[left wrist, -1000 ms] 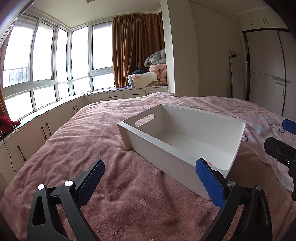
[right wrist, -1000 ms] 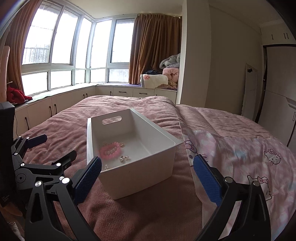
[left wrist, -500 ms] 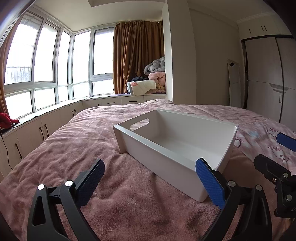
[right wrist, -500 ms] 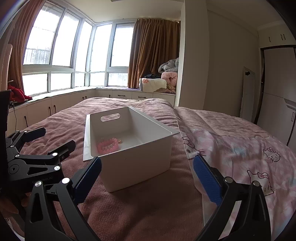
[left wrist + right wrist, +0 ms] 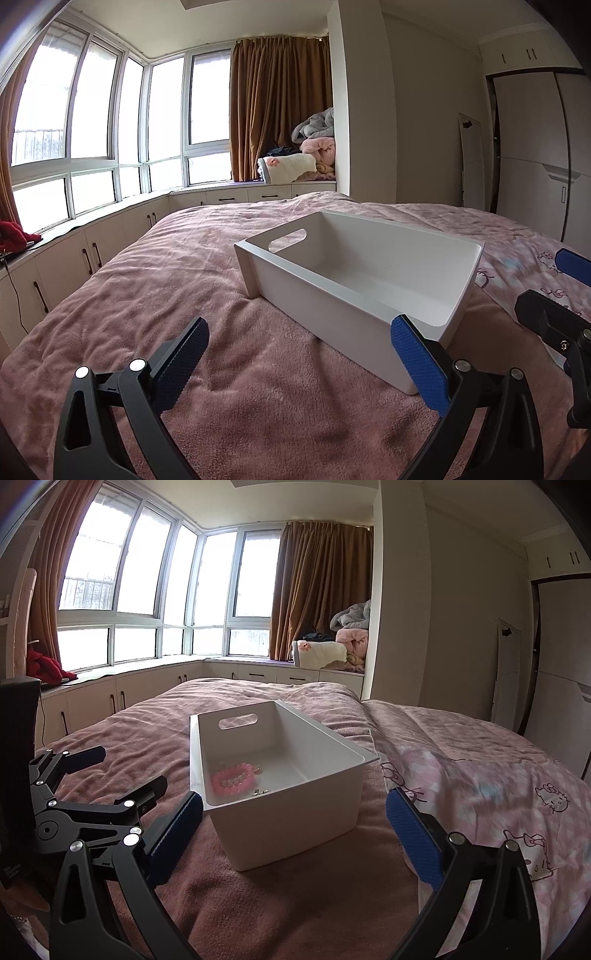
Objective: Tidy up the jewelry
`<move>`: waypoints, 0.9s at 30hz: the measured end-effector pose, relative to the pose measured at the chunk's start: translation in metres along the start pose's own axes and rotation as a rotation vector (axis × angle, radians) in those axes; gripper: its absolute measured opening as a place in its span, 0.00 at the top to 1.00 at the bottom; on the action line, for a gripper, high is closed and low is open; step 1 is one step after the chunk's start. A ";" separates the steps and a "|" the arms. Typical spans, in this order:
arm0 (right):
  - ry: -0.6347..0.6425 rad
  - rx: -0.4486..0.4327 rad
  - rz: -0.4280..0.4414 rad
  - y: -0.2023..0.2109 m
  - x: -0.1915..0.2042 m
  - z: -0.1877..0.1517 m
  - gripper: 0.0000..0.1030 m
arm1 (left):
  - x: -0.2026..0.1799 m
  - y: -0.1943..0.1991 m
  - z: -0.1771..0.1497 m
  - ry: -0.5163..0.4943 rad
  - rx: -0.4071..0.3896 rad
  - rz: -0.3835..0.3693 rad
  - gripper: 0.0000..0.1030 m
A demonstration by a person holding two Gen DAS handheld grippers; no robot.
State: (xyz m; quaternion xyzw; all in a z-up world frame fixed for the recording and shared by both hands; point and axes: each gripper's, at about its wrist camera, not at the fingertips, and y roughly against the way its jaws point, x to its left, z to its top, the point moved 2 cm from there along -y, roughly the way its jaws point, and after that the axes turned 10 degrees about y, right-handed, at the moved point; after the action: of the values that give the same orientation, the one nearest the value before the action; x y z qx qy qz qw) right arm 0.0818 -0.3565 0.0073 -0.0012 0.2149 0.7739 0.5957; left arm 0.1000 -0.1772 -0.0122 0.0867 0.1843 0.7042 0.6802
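A white plastic bin (image 5: 295, 805) with a slot handle rests on the pink bed. Inside it lie a pink bead bracelet (image 5: 233, 777) and small metal pieces (image 5: 260, 792) beside it. From the left wrist view the bin (image 5: 354, 295) shows only its bare walls; the near wall hides its contents. My left gripper (image 5: 299, 362) is open and holds nothing, just short of the bin's long side. My right gripper (image 5: 294, 836) is open too, in front of the bin's short end. The left gripper (image 5: 98, 777) also appears in the right wrist view, left of the bin.
The pink fleece blanket (image 5: 192, 288) covers the bed's left part; a cartoon-print sheet (image 5: 491, 775) covers the right. Low cabinets (image 5: 66, 258) run under the windows. Folded bedding (image 5: 332, 650) is piled on the window seat. A wardrobe (image 5: 535, 158) stands at right.
Both wrist views have lowered and levelled, so less of the bin's floor shows. Both grippers stay open with nothing in them.
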 end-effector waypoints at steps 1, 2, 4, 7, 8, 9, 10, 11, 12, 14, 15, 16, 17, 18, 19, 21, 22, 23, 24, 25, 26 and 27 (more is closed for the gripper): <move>0.002 0.001 0.000 0.000 0.000 0.000 0.05 | 0.000 0.000 -0.001 0.001 0.001 0.000 0.03; 0.003 0.002 0.000 0.000 0.001 -0.001 0.05 | 0.001 0.000 0.000 0.001 -0.001 0.002 0.03; 0.004 0.005 0.001 -0.001 0.001 -0.001 0.05 | 0.000 -0.001 -0.001 0.000 -0.001 0.002 0.03; 0.006 0.003 -0.001 -0.001 0.001 -0.001 0.05 | 0.000 0.000 -0.001 0.000 -0.003 0.004 0.03; 0.006 0.002 -0.001 -0.001 0.001 -0.001 0.05 | 0.000 0.000 -0.001 0.001 -0.004 0.004 0.03; 0.007 0.000 -0.002 -0.001 0.001 -0.001 0.05 | 0.001 0.000 -0.001 0.002 -0.003 0.004 0.03; 0.008 0.000 -0.002 -0.001 0.002 -0.001 0.05 | 0.001 0.000 -0.001 0.002 -0.003 0.004 0.03; 0.009 -0.001 -0.002 -0.001 0.002 -0.002 0.05 | 0.001 0.000 -0.001 0.002 -0.003 0.005 0.03; 0.010 -0.003 -0.002 0.000 0.002 -0.002 0.05 | 0.001 0.000 -0.001 0.002 -0.003 0.005 0.03; 0.009 -0.003 -0.002 0.000 0.002 -0.002 0.05 | 0.001 0.000 -0.001 0.001 -0.003 0.004 0.03; 0.009 -0.003 0.000 0.000 0.002 -0.003 0.05 | 0.001 0.000 -0.001 0.001 -0.004 0.004 0.03; 0.009 -0.003 0.001 0.000 0.002 -0.003 0.05 | 0.000 0.000 -0.001 0.001 -0.004 0.005 0.03; 0.009 -0.003 0.000 0.000 0.002 -0.002 0.05 | 0.001 0.000 -0.001 0.001 -0.004 0.005 0.03; 0.009 -0.003 0.001 0.000 0.002 -0.002 0.05 | 0.001 -0.001 -0.001 0.001 -0.003 0.004 0.03; 0.009 -0.003 0.002 0.000 0.002 -0.003 0.05 | 0.001 0.000 -0.001 0.002 -0.004 0.003 0.03; 0.009 -0.001 0.001 0.000 0.002 -0.003 0.05 | 0.001 0.000 -0.001 0.002 -0.006 0.006 0.03; 0.010 0.000 0.002 0.000 0.002 -0.003 0.05 | 0.001 0.000 -0.001 0.001 -0.005 0.005 0.03; 0.010 0.001 0.001 0.000 0.003 -0.003 0.05 | 0.001 0.000 -0.001 -0.001 -0.005 0.005 0.03; 0.009 0.001 0.003 0.000 0.003 -0.003 0.05 | 0.000 0.000 -0.001 0.000 -0.007 0.005 0.03; 0.010 0.002 0.004 0.000 0.003 -0.003 0.05 | 0.001 0.001 -0.001 -0.003 -0.008 0.006 0.03; 0.011 0.003 0.004 0.000 0.004 -0.003 0.05 | 0.000 0.001 0.000 -0.007 -0.009 0.008 0.03; 0.011 0.003 0.004 0.000 0.004 -0.003 0.05 | 0.000 0.002 0.000 -0.009 -0.011 0.010 0.03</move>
State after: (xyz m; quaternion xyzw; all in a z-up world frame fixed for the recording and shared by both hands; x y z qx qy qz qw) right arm 0.0800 -0.3534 0.0033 -0.0042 0.2196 0.7746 0.5931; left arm 0.0984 -0.1772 -0.0120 0.0872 0.1768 0.7080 0.6781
